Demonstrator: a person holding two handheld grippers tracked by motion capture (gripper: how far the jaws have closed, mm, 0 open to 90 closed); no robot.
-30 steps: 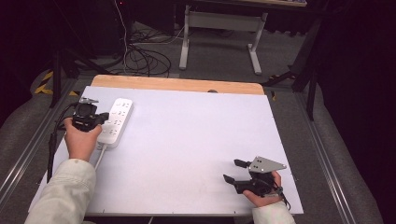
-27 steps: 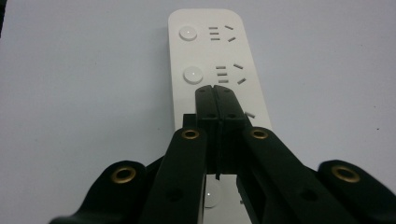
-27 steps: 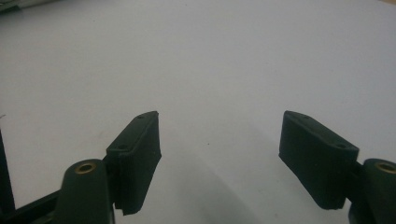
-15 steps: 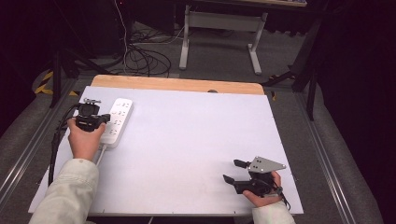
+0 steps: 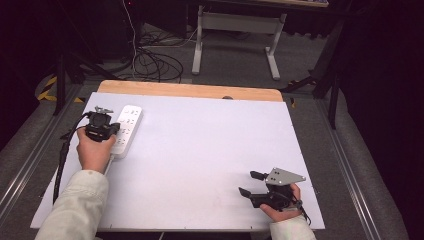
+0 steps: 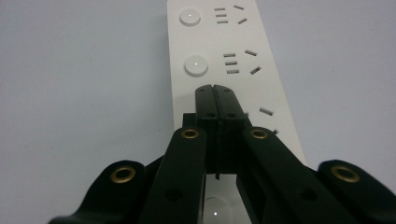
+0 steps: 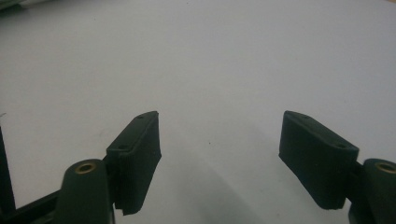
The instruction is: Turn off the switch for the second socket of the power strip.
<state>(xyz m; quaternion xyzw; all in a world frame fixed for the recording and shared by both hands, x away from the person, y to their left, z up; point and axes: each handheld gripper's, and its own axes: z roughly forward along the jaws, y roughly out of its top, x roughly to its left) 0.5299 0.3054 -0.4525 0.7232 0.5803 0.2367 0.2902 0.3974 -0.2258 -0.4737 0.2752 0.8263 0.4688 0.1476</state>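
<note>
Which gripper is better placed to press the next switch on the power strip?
Left. The left gripper, jaws shut, sits right over the power strip with its round buttons just ahead. The right gripper rests open at the table's near right corner, far from the strip.

A desk (image 5: 200, 165) is taking up the middle of the high view, its top covered by a plain white board that is reaching almost to every edge. Along the far side, toward the upper part of the frame, a strip of bare light wood (image 5: 190, 90) is showing beyond the board. A white power strip (image 5: 127, 129) is lying flat on the board in the left part of the frame, near the far left corner, running lengthwise away from the near edge. In the left gripper view its face is showing round buttons (image 6: 196, 65) and rows of socket slots (image 6: 231, 63).
</note>
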